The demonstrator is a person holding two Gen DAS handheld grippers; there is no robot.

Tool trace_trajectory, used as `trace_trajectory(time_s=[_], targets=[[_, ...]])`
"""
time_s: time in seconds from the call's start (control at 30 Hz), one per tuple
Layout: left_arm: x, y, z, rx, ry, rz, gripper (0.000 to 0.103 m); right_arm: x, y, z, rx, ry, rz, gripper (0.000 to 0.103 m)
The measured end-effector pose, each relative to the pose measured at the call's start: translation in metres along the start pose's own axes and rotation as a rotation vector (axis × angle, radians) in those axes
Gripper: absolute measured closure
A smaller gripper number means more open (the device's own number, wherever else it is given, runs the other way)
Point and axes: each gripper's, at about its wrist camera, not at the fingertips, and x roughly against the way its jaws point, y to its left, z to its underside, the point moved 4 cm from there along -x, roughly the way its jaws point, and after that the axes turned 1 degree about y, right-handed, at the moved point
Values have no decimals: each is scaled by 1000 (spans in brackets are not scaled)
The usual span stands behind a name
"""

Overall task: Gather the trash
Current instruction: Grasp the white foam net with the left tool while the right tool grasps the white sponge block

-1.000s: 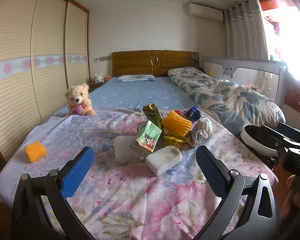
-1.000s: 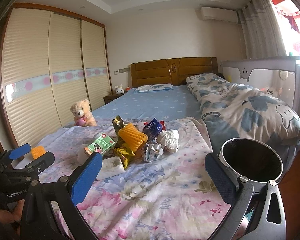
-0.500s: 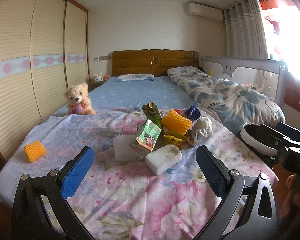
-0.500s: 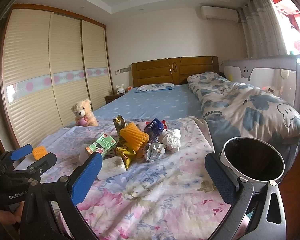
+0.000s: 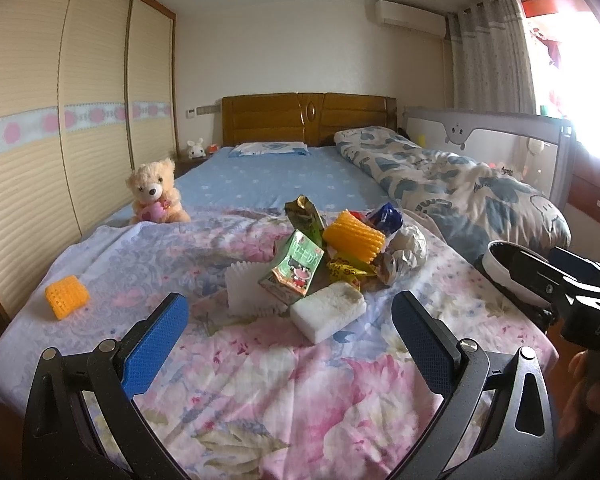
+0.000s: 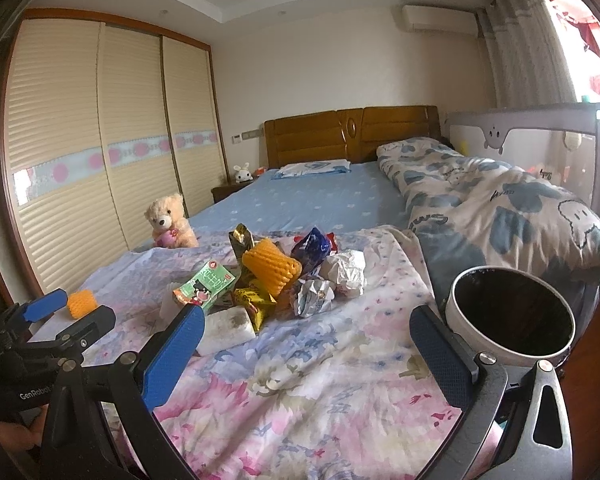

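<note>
A heap of trash lies on the flowered bedspread [image 5: 260, 380]: a green drink carton [image 5: 294, 268], a yellow foam net [image 5: 354, 240], crumpled paper [image 5: 406, 250], snack wrappers [image 5: 342, 270] and a white foam block [image 5: 328, 310]. A second yellow foam net [image 5: 66, 296] lies apart at the left. My left gripper [image 5: 290, 334] hangs open just short of the foam block, nothing between its fingers. My right gripper [image 6: 312, 344] is open too, nearer the bed's foot, with the heap [image 6: 268, 280] ahead-left. A white bin with a dark inside [image 6: 512, 316] stands at the bed's right corner.
A teddy bear [image 5: 156, 192] sits at the left edge of the bed. A rolled quilt [image 5: 460, 184] runs along the right side, with a bed rail [image 5: 488, 136] behind it. Wardrobe doors [image 5: 60, 128] line the left wall. A hand [image 5: 584, 396] holds the right gripper's handle.
Both views have barely shifted; the right gripper has edged slightly closer to the bed, so the bin sits a touch higher. Nothing was taken hold of or moved.
</note>
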Motion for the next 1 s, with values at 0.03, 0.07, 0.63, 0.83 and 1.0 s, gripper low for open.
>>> trace_trajectory(time_s=[0.03, 0.07, 0.63, 0.83, 1.0], targets=[[-1, 1, 1, 0, 4, -1, 0, -1, 0, 0, -2, 6, -2, 0], [-3, 2, 1, 1, 8, -2, 0, -2, 0, 1, -3, 11, -4, 0], [-62, 42, 9, 53, 152, -28, 0, -53, 7, 9, -27, 156, -73, 1], [-92, 69, 15, 90, 217, -42, 8, -82, 17, 12, -45, 226, -124, 8], [-120, 86, 16, 111, 274, -16, 16, -112, 33, 19, -59, 305, -191, 26]])
